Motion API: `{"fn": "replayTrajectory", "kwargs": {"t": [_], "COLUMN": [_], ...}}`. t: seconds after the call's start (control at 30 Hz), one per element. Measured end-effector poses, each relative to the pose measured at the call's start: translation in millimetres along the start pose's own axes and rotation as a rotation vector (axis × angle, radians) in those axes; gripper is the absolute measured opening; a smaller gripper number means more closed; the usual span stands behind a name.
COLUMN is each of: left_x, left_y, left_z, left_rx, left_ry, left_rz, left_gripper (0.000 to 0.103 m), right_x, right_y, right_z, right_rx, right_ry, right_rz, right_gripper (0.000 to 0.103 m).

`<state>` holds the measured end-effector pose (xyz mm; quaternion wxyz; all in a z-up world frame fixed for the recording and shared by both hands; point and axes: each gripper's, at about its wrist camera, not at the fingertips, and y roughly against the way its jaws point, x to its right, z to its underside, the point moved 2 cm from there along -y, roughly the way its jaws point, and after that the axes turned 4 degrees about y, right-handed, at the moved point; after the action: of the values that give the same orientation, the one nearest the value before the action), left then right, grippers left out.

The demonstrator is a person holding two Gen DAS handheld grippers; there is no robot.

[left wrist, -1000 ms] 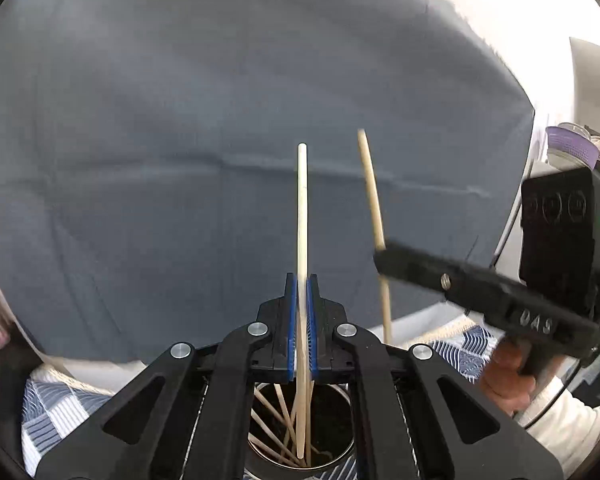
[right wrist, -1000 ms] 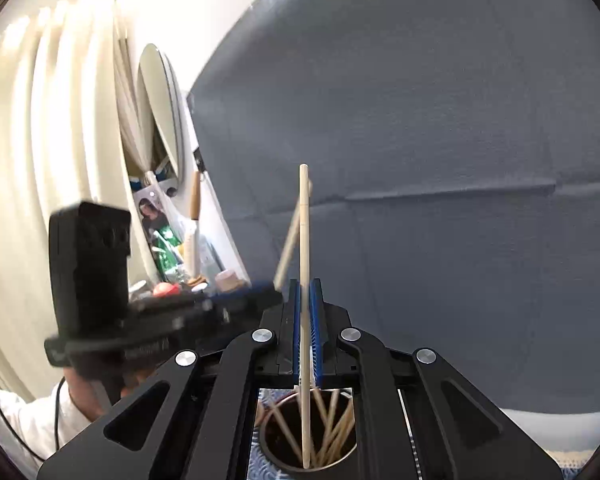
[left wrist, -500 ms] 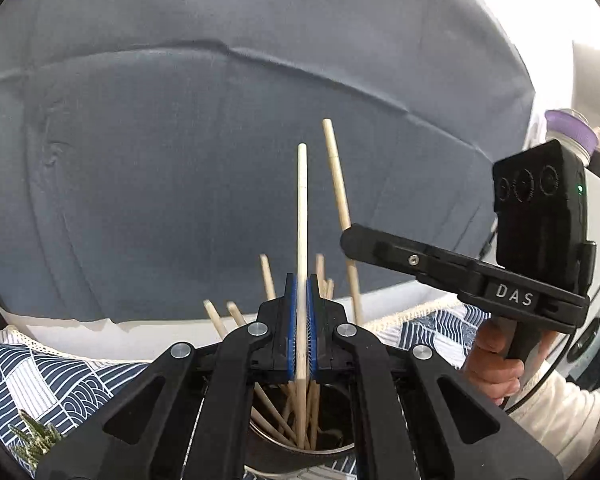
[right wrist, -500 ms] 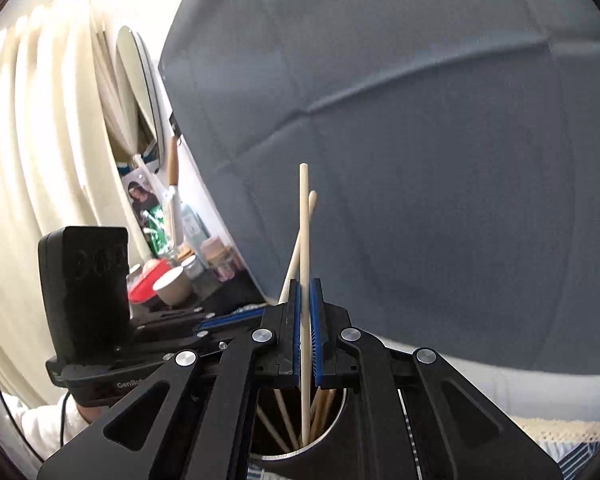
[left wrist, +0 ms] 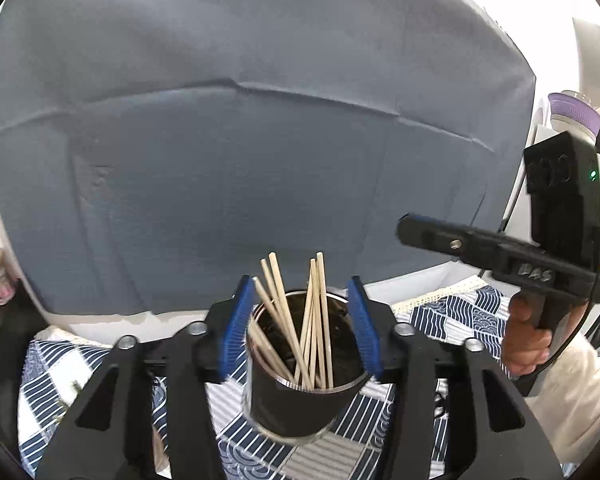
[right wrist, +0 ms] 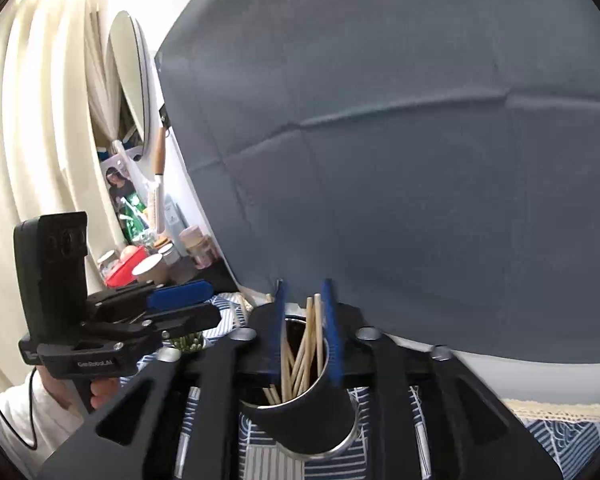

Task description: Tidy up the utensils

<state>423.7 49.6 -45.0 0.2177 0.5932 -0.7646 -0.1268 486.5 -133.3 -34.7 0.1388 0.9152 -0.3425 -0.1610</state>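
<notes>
Left wrist view shows the left gripper (left wrist: 304, 328) with blue-padded jaws opening and pinching nothing, spread either side of the dark cylindrical metal cup (left wrist: 300, 400) so released sticks stay inside. Pale wooden chopsticks (left wrist: 314, 320) lean loosely in that cup. Beside the cup, the right gripper (right wrist: 304, 328) is opening too, likewise empty, on the blue-and-white patterned cloth (left wrist: 440, 320).

"DAS" | on black right gripper (left wrist: 410, 232) body || "GenRobot.AI" | on black left gripper (right wrist: 192, 304) body
</notes>
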Motion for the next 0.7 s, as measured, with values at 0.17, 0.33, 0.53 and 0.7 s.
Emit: {"fn": "replayTrajectory", "kwargs": {"t": [0.17,0.33,0.53,0.7], "left_x": [2.5,8.7,19.6,34.8], "left_y": [36.2,71.3,115.5,148.8], "left_z": [-2.0,-1.3,5.5,16.1], "left_rx": [0.04,0.064,0.077,0.079], "left_ry": [0.008,0.0,0.0,-0.016], "left_rz": [-0.089,-0.16,-0.187,-0.207], "left_gripper": [0.086,0.097,0.097,0.097], "right_x": [-22.2,-44.1,-68.1,-98.8], "right_y": [26.4,56.6,100.9,131.5], "right_z": [-1.9,0.3,5.3,13.2], "right_rx": [-0.02,-0.021,-0.009,-0.016], "right_ry": [0.014,0.024,0.037,0.059], "right_rz": [0.024,0.075,0.144,0.18], "right_gripper": [0.062,0.082,0.089,0.093]}}
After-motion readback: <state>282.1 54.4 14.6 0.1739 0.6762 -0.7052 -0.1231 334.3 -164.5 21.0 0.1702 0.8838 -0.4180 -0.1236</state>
